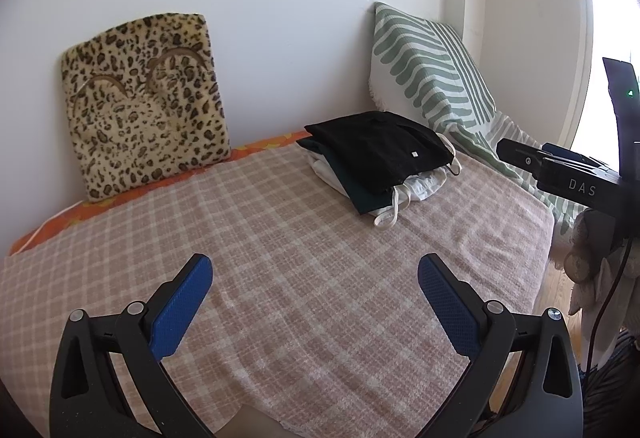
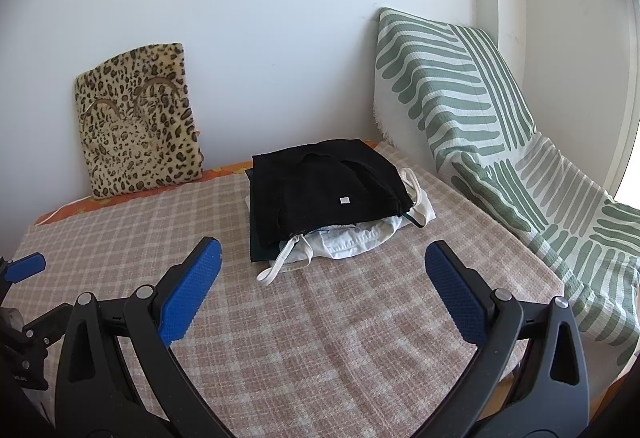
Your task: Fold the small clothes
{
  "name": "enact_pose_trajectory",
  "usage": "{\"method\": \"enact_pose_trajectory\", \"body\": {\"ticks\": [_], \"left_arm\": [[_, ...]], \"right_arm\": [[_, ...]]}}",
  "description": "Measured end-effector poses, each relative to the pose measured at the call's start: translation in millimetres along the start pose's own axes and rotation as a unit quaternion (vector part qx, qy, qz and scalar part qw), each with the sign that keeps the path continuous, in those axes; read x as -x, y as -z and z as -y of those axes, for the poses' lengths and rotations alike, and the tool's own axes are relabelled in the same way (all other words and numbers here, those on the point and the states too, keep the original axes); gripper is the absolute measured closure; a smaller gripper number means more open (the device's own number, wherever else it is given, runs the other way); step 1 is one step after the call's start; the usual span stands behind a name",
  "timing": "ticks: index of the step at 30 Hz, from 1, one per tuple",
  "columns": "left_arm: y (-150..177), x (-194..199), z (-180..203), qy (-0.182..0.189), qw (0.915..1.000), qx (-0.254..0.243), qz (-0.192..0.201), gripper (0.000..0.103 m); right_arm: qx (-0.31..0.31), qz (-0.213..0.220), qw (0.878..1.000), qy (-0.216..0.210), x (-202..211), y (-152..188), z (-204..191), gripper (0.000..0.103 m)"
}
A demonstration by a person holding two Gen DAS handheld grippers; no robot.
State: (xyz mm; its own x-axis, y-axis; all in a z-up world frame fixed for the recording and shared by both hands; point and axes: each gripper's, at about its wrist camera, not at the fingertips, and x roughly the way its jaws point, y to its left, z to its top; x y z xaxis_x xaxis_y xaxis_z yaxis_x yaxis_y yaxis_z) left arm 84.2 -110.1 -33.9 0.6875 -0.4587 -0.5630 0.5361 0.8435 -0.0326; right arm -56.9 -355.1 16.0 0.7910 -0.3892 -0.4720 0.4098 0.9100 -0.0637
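Note:
A stack of folded clothes sits on the checked blanket near the far right corner, with a black garment [image 1: 380,148] [image 2: 324,186] on top, a dark green piece under it and white pieces [image 2: 352,242] with loose straps at the bottom. My left gripper [image 1: 316,270] is open and empty, hovering over the blanket well short of the stack. My right gripper [image 2: 324,258] is open and empty, just in front of the stack. The right gripper also shows in the left wrist view [image 1: 560,166] at the right edge.
A pink and white checked blanket [image 1: 280,238] [image 2: 320,338] covers the bed. A leopard-print cushion [image 1: 144,98] [image 2: 140,122] leans on the white wall at the back left. A green striped pillow [image 1: 436,66] [image 2: 460,90] stands at the right. Wooden floor [image 1: 556,290] lies beyond the bed's right edge.

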Motion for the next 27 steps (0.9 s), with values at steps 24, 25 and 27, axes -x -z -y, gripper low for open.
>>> {"method": "enact_pose_trajectory", "body": {"ticks": [24,25,27], "left_arm": [[0.5,-0.8,-2.0,0.003,0.9998,0.020,-0.005,0.001],[0.5,-0.9,-2.1,0.003,0.9997,0.022,-0.005,0.001],[-0.5,-0.9,-3.4,-0.001,0.9997,0.023,-0.006,0.001]], "right_arm": [[-0.004,0.000,1.000,0.002,3.1,2.6,-1.5,0.000],[-0.004,0.000,1.000,0.003,3.5,2.8,-2.3,0.000],[-0.003,0.000,1.000,0.004,3.1,2.8,-2.4,0.000]]}}
